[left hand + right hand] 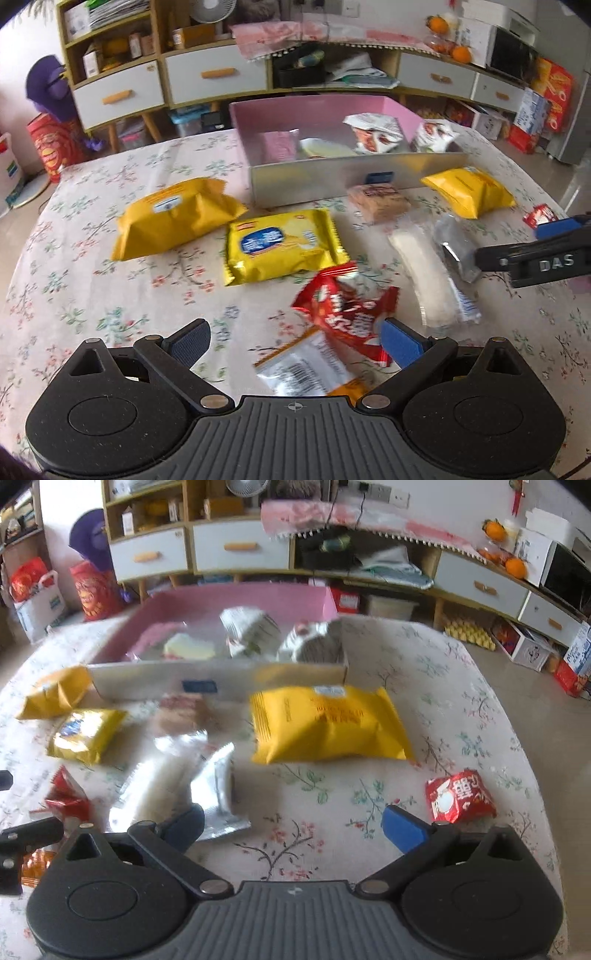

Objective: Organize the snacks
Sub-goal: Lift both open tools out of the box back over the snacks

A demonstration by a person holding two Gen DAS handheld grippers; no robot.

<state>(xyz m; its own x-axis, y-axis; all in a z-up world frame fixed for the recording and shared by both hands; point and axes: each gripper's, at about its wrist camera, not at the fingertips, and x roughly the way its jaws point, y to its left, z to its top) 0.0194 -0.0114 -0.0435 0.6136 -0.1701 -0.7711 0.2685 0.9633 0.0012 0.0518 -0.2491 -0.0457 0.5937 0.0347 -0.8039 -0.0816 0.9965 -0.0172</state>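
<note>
My left gripper (295, 341) hovers open over the floral tablecloth. A red snack packet (343, 310) lies between its fingers against the right pad, with a white-and-orange packet (306, 369) below it. Two yellow packets (173, 218) (280, 247) lie ahead. My right gripper (293, 827) is open and low over the cloth, nothing between its fingers. A silver packet (218, 790) sits by its left finger, a large yellow packet (328, 723) ahead and a small red packet (458, 794) to the right. The pink box (351, 173) (236, 598) at the back holds several packets.
A long white packet (421, 273), a brown biscuit pack (380, 199) and another yellow packet (469, 192) lie near the box front. The right gripper (509, 242) shows at the right edge. Behind the table stand drawers and shelves (214, 74), and boxes sit on the floor.
</note>
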